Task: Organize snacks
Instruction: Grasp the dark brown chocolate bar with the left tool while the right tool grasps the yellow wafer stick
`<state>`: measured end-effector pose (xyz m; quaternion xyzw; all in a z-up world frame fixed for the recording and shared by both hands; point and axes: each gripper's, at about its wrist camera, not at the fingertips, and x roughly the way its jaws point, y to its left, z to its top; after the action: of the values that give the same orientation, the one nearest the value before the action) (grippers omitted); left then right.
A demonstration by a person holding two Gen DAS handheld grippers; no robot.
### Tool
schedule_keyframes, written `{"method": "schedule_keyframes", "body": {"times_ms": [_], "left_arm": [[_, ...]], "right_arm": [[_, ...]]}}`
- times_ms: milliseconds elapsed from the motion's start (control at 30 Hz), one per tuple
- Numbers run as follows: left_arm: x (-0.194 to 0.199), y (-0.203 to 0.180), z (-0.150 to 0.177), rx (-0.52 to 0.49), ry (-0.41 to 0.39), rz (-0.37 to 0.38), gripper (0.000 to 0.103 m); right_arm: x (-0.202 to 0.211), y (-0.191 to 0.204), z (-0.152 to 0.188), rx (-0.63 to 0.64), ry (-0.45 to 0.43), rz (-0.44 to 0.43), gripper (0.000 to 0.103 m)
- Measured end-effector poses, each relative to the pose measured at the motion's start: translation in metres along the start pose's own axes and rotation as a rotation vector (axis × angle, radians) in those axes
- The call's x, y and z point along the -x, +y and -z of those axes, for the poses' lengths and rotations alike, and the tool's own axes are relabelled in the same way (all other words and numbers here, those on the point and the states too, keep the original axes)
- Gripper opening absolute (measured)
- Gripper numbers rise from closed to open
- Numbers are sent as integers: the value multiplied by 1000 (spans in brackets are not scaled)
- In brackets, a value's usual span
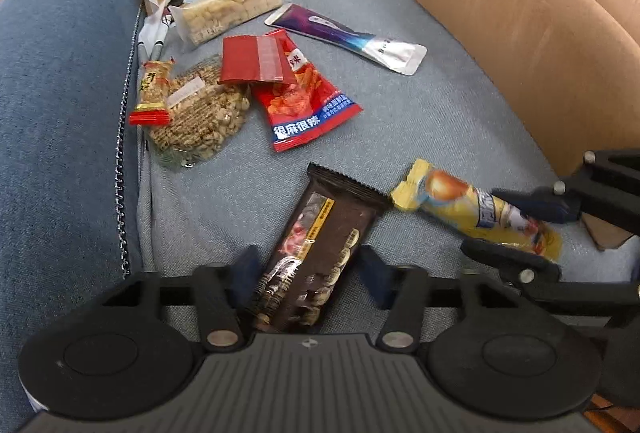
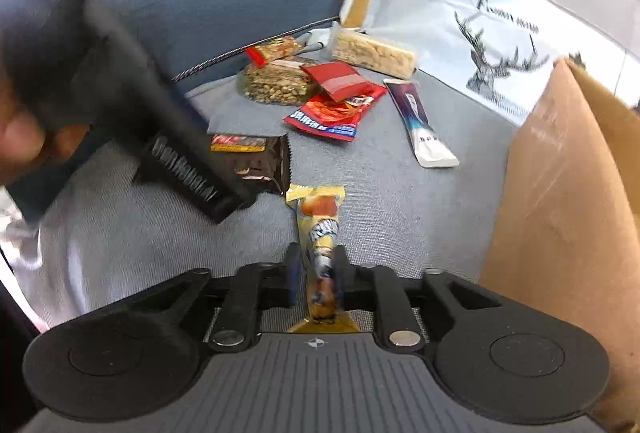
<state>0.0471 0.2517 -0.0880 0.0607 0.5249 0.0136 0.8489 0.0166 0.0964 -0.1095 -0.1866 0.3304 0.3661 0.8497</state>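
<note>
While the brown packet (image 1: 320, 245) lies lengthwise between the unclenched left gripper (image 1: 308, 273), the yellow packet (image 2: 320, 257) is straddled lengthwise by the right gripper (image 2: 318, 273), its grip unclear.

My grippers (image 1: 308, 273) are matte black plastic with navy finger pads (image 1: 245, 269), silver rivets and ribbed grey housings.

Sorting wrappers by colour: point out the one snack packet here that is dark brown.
The dark brown packet, lying between the left tool fingers; the others are red, yellow, purple or clear.
</note>
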Motion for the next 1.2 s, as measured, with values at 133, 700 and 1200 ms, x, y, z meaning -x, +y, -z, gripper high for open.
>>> {"method": "schedule_keyframes", "body": {"times_ms": [133, 700, 1200], "left_arm": [[5, 8, -5, 81, -17, 5, 42], [-10, 14, -18, 283, 83, 9, 46], [11, 25, -23, 367, -56, 32, 43]], "right_arm": [[-6, -8, 2, -67, 25, -21, 34], [-15, -15, 1, -88, 30, 2, 13], [2, -13, -3, -84, -54, -5, 11]]}}
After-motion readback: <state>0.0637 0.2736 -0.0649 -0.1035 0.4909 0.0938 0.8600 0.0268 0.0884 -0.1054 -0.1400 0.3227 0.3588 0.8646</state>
